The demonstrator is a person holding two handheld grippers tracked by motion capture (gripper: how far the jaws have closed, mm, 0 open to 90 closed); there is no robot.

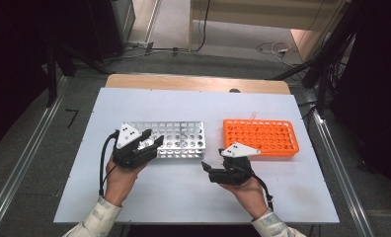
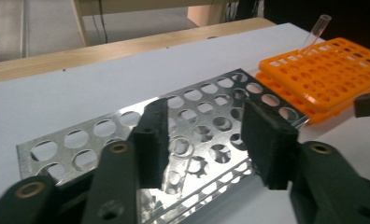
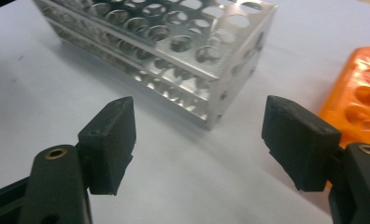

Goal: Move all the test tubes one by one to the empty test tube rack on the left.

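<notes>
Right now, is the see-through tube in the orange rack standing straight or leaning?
Leaning. The clear tube sits in a far-row hole of the orange rack, its open top tilted to one side.

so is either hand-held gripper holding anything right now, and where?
Nothing is held. The left hand-held gripper is open over the metal rack, with a clear tube standing in a hole between its jaws. The right hand-held gripper is open above the table.

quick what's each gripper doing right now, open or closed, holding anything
Left gripper: open over the metal rack, jaws apart, nothing pressed between them.
Right gripper: open wide above the white table, holding nothing.
</notes>
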